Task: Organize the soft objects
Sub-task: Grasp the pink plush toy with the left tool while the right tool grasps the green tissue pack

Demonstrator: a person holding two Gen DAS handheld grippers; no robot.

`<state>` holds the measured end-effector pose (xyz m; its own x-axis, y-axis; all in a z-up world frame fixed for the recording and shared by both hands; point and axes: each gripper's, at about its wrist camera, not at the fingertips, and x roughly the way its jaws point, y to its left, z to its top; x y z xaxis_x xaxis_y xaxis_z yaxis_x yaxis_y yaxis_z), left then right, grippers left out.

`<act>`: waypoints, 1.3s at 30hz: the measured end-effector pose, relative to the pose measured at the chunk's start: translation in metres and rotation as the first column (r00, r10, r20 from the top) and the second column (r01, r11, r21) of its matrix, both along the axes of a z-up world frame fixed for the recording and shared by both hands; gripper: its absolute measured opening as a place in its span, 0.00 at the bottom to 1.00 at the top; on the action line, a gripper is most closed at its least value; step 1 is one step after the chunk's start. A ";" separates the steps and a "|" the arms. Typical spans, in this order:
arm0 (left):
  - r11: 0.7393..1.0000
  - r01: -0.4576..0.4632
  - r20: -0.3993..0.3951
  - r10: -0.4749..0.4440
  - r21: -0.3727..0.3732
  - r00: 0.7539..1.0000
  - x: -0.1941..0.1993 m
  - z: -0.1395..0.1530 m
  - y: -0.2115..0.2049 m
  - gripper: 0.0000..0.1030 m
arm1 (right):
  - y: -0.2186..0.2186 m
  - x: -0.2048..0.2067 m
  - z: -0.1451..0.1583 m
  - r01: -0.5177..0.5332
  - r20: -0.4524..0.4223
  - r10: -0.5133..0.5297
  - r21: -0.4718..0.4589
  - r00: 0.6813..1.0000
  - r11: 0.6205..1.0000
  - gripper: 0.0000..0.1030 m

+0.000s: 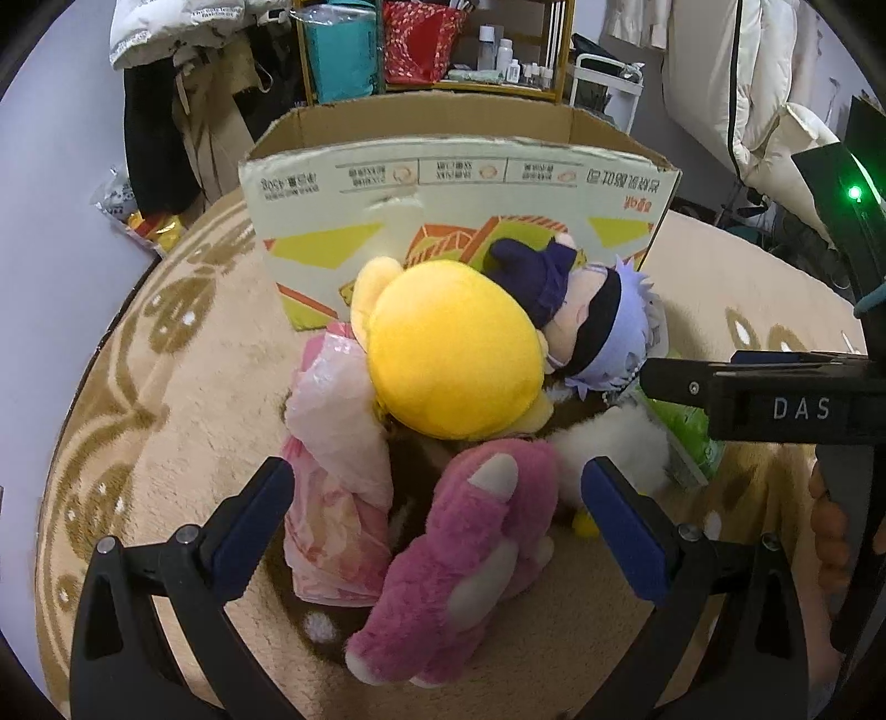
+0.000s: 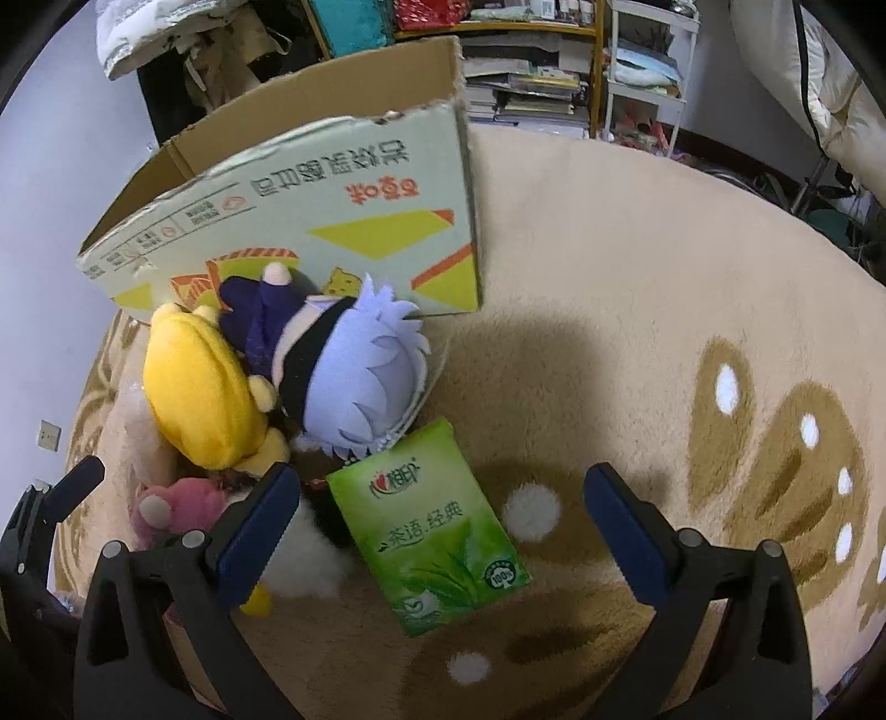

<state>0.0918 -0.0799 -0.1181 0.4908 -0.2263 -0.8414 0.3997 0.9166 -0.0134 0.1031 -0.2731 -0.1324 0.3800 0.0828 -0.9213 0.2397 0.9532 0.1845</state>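
Observation:
A heap of soft toys lies on the rug before an open cardboard box. A yellow plush tops the heap, with a doll with pale purple hair at its right. A pink plush bear lies nearest, between the fingers of my open left gripper. A pink plastic bag lies at the left. My open right gripper hovers over a green tissue pack, and also shows in the left wrist view at the right edge.
The round beige rug with brown patterns has free room to the right. A white fluffy toy lies under the heap. Shelves with bottles and bags, hanging coats and white bedding stand behind the box.

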 end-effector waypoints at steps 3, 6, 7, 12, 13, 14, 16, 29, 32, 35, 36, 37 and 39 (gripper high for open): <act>1.000 0.009 -0.019 -0.009 -0.001 1.000 0.001 -0.005 -0.002 0.99 | -0.005 0.003 -0.005 0.014 -0.021 -0.014 0.021 1.000 1.000 1.00; 1.000 0.022 -0.053 -0.023 -0.017 0.998 0.003 -0.012 -0.003 0.99 | -0.007 0.003 -0.011 0.013 -0.047 -0.011 0.040 0.999 0.999 0.94; 1.000 0.020 -0.063 -0.021 -0.020 0.998 0.004 -0.014 -0.002 0.99 | -0.006 0.002 -0.014 0.012 -0.054 -0.009 0.046 0.998 0.999 0.92; 1.000 0.017 -0.084 -0.017 -0.003 0.996 0.006 -0.020 -0.003 0.99 | -0.004 0.002 -0.019 -0.002 -0.064 0.006 0.059 0.998 0.998 0.80; 1.000 0.018 -0.082 -0.017 0.001 0.996 0.006 -0.021 -0.004 0.97 | -0.002 0.001 -0.019 -0.006 -0.062 0.010 0.062 0.998 0.998 0.76; 1.000 0.017 -0.081 -0.017 0.001 0.997 0.007 -0.021 -0.004 0.94 | 0.000 0.001 -0.020 -0.013 -0.065 0.017 0.065 0.998 0.998 0.68; 1.000 0.016 -0.082 -0.015 0.002 0.997 0.006 -0.020 -0.003 0.86 | 0.004 0.002 -0.022 -0.019 -0.081 0.023 0.058 0.996 0.998 0.64; 0.999 0.045 -0.066 -0.044 0.014 0.997 -0.003 -0.017 -0.008 0.62 | 0.000 -0.003 -0.015 -0.016 -0.056 0.019 0.064 0.998 0.998 0.63; 0.998 0.050 -0.048 -0.048 0.043 0.998 -0.007 -0.016 -0.012 0.62 | 0.003 -0.004 -0.011 -0.022 -0.051 0.025 0.061 0.998 0.998 0.63; 0.996 0.051 -0.020 -0.050 0.072 0.999 -0.011 -0.012 -0.014 0.62 | 0.002 -0.004 -0.005 -0.024 -0.044 0.027 0.059 0.999 0.998 0.63; 0.996 0.052 -0.013 -0.051 0.077 0.999 -0.012 -0.011 -0.014 0.60 | 0.000 -0.004 -0.004 -0.024 -0.040 0.026 0.058 0.999 0.998 0.63; 0.996 0.055 -0.003 -0.055 0.076 0.998 -0.013 -0.010 -0.014 0.50 | 0.001 -0.006 -0.003 -0.023 -0.035 0.025 0.058 0.999 0.998 0.62; 0.996 0.067 -0.001 -0.067 0.063 0.998 -0.015 -0.007 -0.015 0.44 | 0.000 -0.008 0.001 -0.018 -0.025 0.020 0.058 0.999 0.998 0.62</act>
